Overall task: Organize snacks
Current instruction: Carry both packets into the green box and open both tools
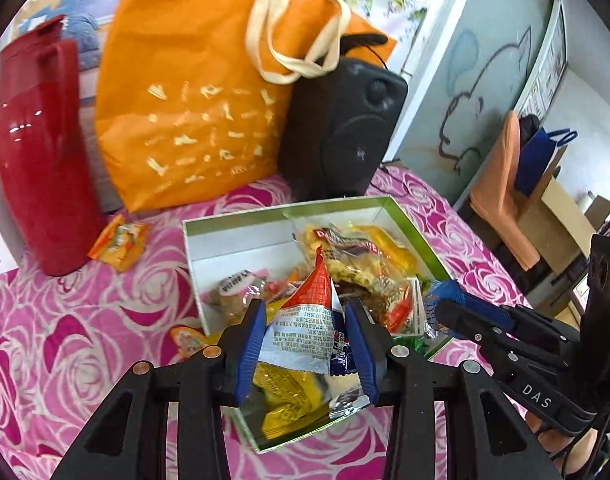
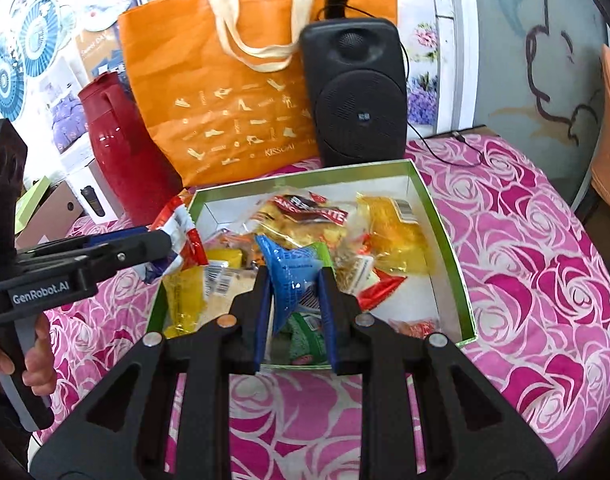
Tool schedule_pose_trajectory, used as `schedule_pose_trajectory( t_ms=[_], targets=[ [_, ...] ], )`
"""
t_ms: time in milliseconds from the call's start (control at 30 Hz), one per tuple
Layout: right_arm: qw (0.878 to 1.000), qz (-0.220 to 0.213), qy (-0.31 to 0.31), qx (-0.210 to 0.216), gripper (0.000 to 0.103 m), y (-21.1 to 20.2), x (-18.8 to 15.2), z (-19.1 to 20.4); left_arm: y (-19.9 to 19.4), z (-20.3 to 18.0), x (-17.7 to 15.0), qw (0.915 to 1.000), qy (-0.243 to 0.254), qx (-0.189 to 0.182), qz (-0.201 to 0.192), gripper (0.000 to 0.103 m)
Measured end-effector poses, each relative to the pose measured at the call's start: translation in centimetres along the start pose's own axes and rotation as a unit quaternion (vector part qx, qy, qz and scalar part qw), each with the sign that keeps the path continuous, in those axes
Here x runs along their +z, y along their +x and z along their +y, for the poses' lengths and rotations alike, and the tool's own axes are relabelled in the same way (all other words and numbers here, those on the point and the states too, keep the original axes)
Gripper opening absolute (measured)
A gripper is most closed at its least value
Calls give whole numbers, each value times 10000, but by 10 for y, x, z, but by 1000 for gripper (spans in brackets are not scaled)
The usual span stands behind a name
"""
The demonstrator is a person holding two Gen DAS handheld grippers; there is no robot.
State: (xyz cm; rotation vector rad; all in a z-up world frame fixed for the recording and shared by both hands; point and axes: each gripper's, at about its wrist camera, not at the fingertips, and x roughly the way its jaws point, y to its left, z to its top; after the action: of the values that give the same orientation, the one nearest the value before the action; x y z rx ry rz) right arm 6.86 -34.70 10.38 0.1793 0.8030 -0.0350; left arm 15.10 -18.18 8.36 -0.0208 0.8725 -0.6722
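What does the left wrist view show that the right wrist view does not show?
Only the left wrist view shows the small orange snack packet lying on the cloth beside the red jug. Only the right wrist view shows the blue patterned discs on the wall and the hand holding the left claw. Both share the orange bag, the black speaker and the snack box.

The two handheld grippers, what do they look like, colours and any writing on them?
Both are black plastic frames with triangular cut-outs, round metal pivot pins and blue finger pads. The left gripper carries white "GenRobot.AI" lettering on its side; the right gripper reads "DAS". Each has a black handle block. No cables or sleeves are visible.
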Motion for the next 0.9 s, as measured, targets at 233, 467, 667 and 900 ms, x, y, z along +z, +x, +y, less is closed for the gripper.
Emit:
schedule_pose_trajectory(
  t_ms=[233,467,667,900],
  targets=[
    [9999,76,81,69,26,14,-3,-6,11,-3,0,9999,57,82,131,42],
    [9999,99,68,-49,88,21,-8,-10,18,4,-5,9995,55,214,216,85],
    [9996,234,-32,-127,90,30,-10,-3,16,19,-12,9987,-76,420,275,85],
    [9996,249,-152,-43,90,30,-10,12,4,32,-15,9982,-217,521,184,85]
  ],
)
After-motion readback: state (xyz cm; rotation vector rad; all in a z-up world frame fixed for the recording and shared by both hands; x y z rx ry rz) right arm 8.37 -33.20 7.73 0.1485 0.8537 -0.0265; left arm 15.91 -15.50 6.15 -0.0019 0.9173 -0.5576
